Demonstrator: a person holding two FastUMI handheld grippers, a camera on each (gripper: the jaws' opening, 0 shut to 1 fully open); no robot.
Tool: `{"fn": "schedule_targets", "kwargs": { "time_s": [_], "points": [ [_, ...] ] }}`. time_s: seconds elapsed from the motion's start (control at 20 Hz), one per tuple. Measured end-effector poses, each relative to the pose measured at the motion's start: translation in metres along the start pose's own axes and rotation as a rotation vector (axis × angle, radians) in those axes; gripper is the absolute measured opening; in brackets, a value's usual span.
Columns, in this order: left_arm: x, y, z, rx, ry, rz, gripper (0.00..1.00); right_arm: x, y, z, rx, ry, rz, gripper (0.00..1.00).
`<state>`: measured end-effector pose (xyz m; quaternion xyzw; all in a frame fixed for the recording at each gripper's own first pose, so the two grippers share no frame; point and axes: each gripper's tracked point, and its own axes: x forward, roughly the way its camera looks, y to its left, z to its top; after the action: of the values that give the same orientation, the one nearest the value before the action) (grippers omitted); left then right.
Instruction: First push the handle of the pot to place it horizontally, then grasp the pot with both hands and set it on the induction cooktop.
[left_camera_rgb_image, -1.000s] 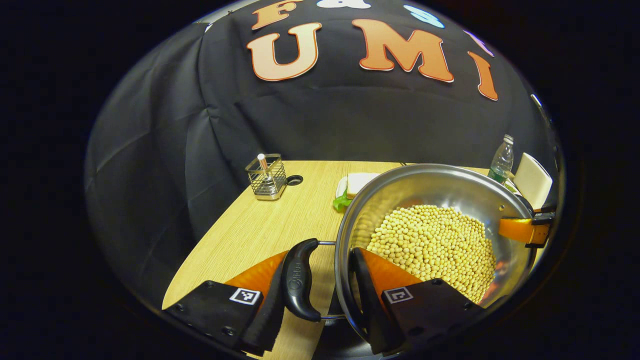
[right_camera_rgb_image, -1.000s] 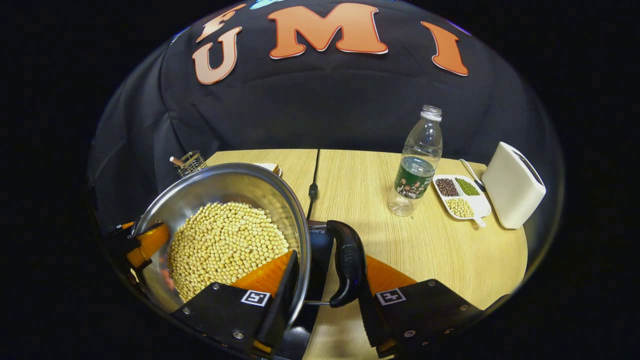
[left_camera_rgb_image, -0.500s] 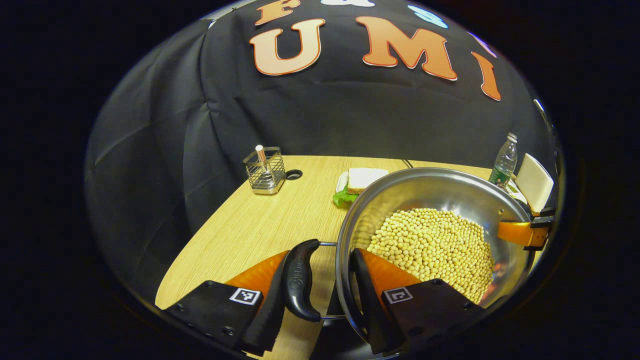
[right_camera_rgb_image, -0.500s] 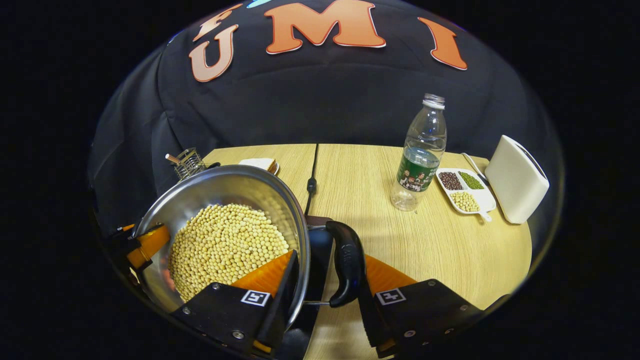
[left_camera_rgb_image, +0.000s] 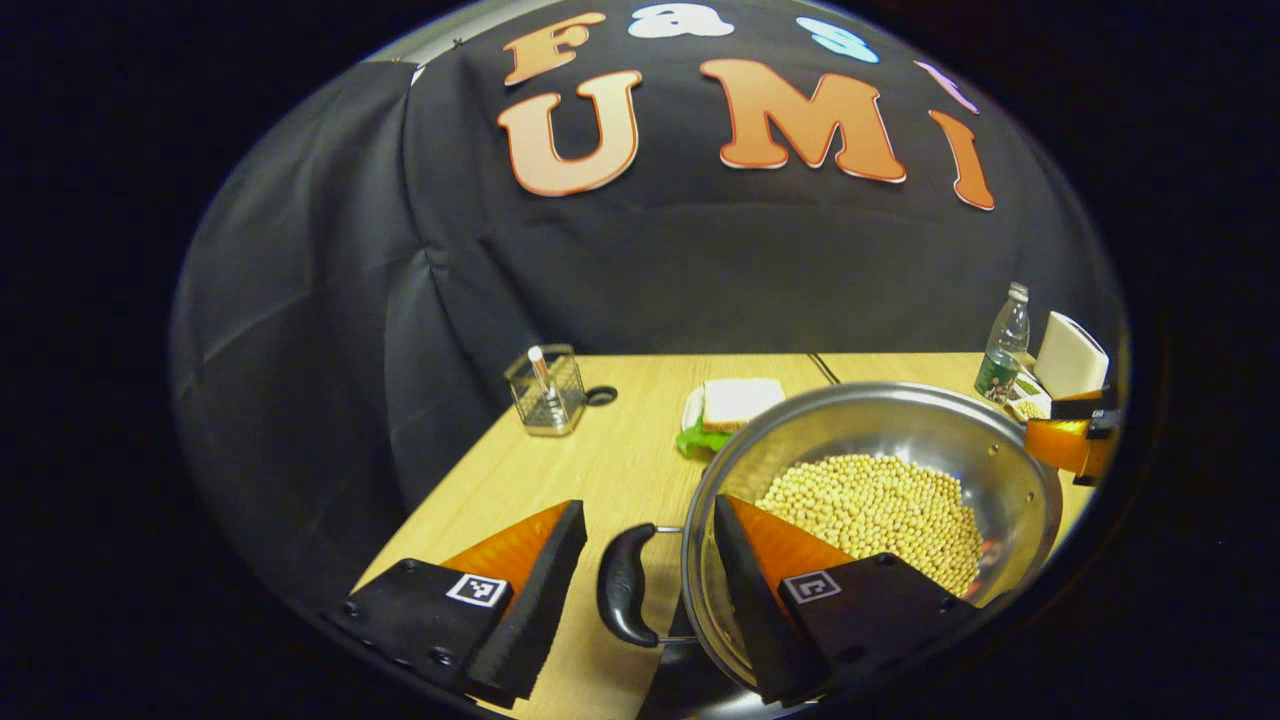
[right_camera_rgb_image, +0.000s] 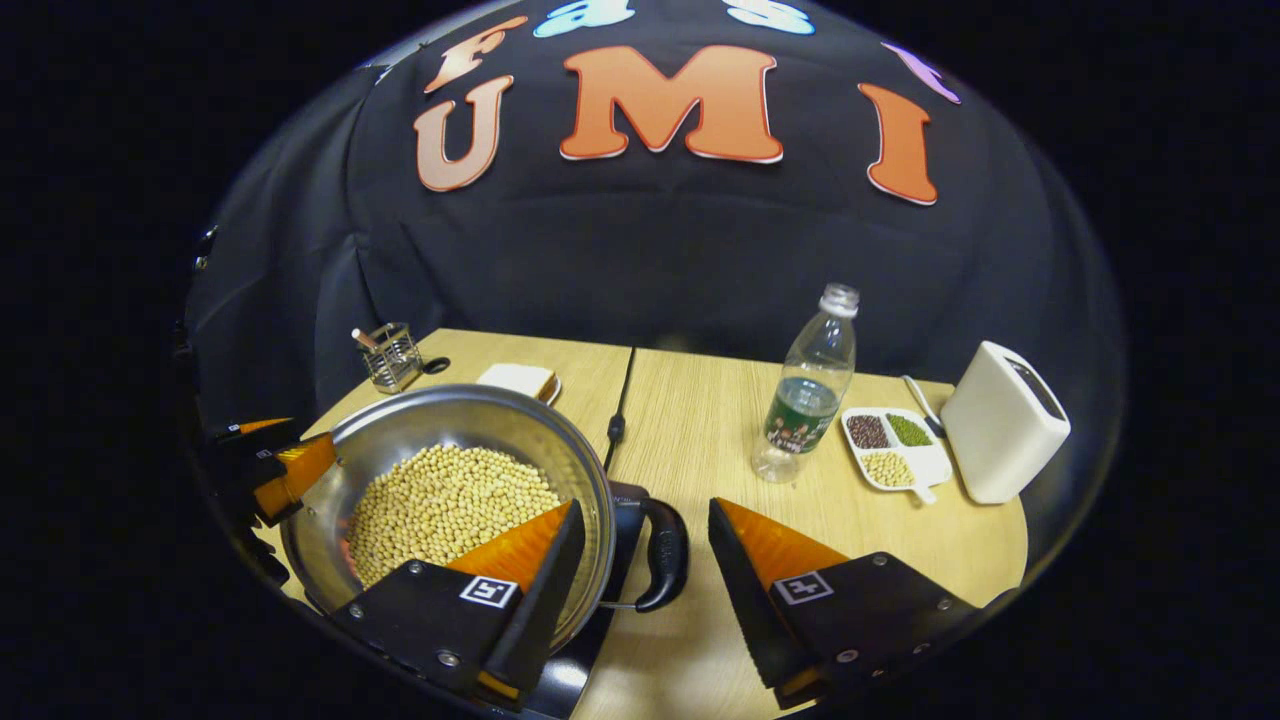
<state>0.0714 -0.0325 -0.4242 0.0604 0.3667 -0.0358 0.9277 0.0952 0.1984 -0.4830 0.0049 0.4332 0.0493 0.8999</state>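
With the pot seated on the cooktop, both tongs stand spread, each handle free between them.

Water bottle, bean tray, sandwich, wire holder.

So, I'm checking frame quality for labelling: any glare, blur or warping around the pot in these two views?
Left gripper view: sharp, fisheye bends the light wooden table; soft glare on the shiny steel pot of pale beans. Right gripper view: equally sharp, table edge curves, a shadow beside the clear plastic bottle, mild sheen on the pot's inner wall.
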Motion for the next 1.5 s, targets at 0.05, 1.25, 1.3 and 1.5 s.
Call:
{"fn": "schedule_targets", "kwargs": {
  "time_s": [0.05,1.25,1.3,1.5],
  "points": [
    [-0.008,-0.001,0.017,0.000,-0.044,-0.009,0.94,-0.011,-0.007,0.014,-0.002,-0.037,-0.003,0.81],
    [-0.317,0.101,0.347,-0.140,-0.718,-0.006,0.95,-0.395,-0.182,0.258,-0.096,-0.791,-0.280,0.94],
    [-0.327,0.109,0.356,-0.144,-0.741,0.012,0.96,-0.403,-0.181,0.261,-0.090,-0.799,-0.270,0.94],
    [-0.363,0.115,0.370,-0.170,-0.782,0.020,0.99,-0.418,-0.178,0.265,-0.054,-0.842,-0.198,0.97]
  ]
}}
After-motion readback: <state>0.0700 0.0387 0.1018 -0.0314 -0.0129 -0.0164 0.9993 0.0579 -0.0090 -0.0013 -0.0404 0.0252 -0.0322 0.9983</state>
